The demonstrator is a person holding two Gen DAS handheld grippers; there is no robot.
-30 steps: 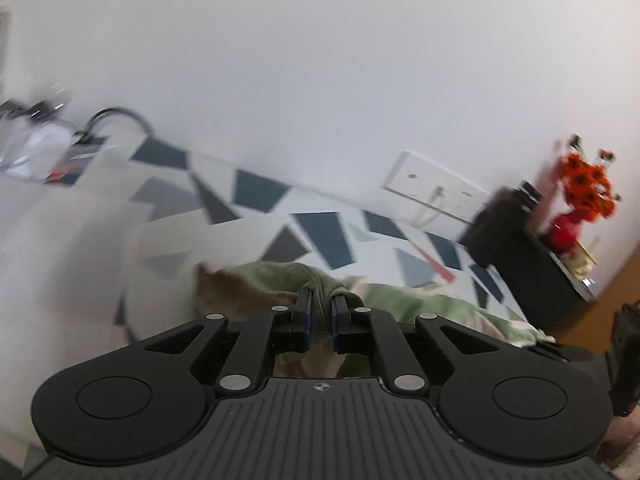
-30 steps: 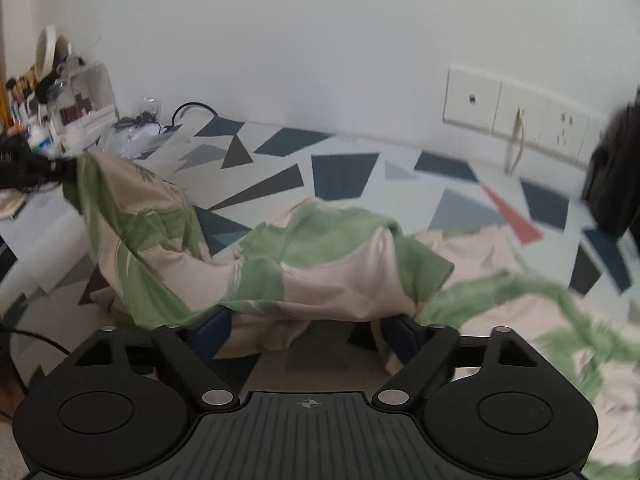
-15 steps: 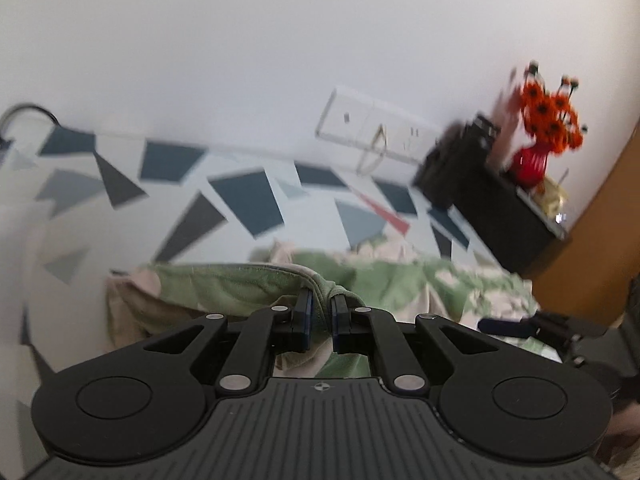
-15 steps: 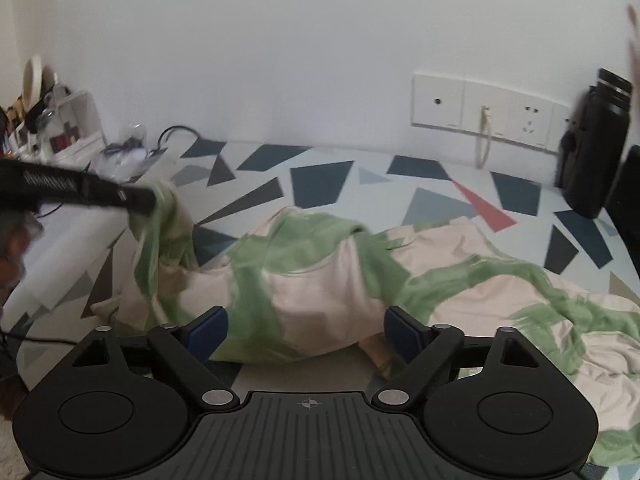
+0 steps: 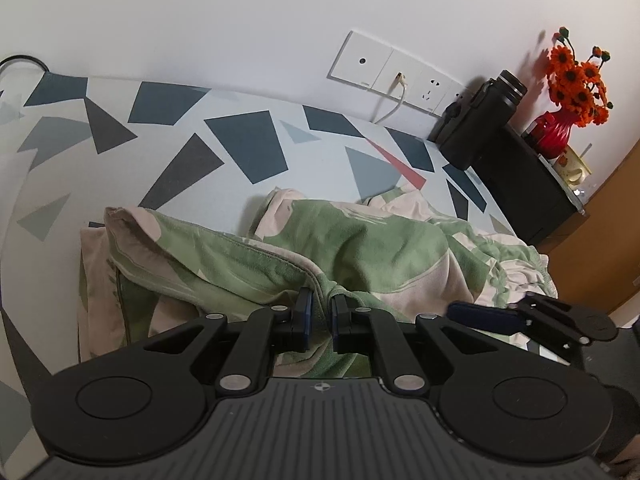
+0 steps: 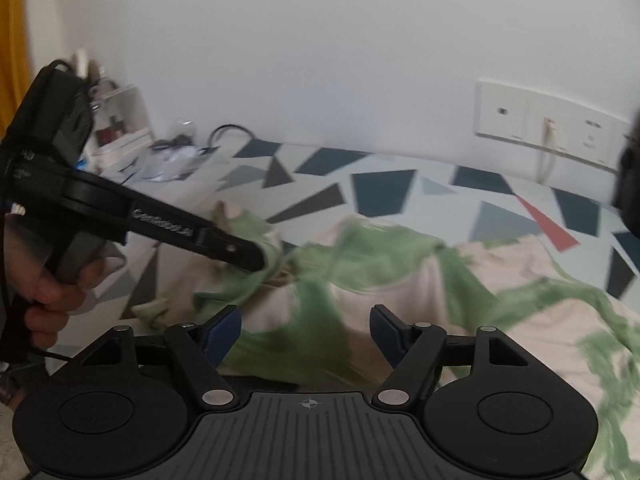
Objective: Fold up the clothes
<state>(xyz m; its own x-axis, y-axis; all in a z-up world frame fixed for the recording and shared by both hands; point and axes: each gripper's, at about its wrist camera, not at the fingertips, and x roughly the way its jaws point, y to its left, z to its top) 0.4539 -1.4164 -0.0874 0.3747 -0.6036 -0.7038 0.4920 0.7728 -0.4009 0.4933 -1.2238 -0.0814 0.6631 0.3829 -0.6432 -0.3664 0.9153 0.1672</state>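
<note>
- While clamped on a green hem of the garment, left tongs held that edge low over the heap.
- Lay rumpled on the patterned bed, pink and green, partly doubled at its left end, no neat fold yet.
- Right tongs stood apart, closing, cloth between the blue pads but, through blur, seemingly not yet pinched.
- Judged early: second edge to catch, then spreading, folding, smoothing left.
</note>
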